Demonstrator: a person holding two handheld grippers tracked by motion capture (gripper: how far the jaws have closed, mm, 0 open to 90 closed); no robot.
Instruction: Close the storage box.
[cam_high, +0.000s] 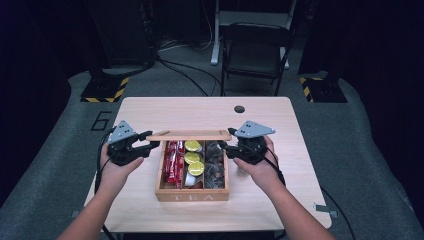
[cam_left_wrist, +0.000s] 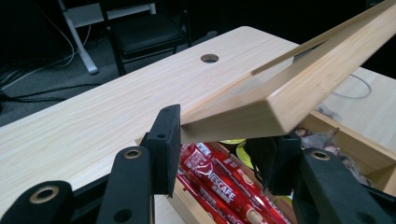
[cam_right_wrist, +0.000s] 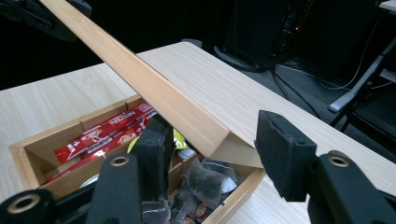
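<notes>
We list a wooden lid (cam_high: 190, 135) clamped by the left gripper (cam_left_wrist: 219, 140), its corner between the right gripper (cam_right_wrist: 210, 144)'s parted jaws, hiding the tea box (cam_high: 192, 196)'s far edge.

The front wall of the open light wooden box (cam_high: 192, 197) carries the letters "TEA". The red foil sachets (cam_left_wrist: 224, 179) lying in its left compartment are printed "NESCAFÉ" in white. On the grey floor mat (cam_high: 60, 165) left of the worktop stands a dark painted "6".
</notes>
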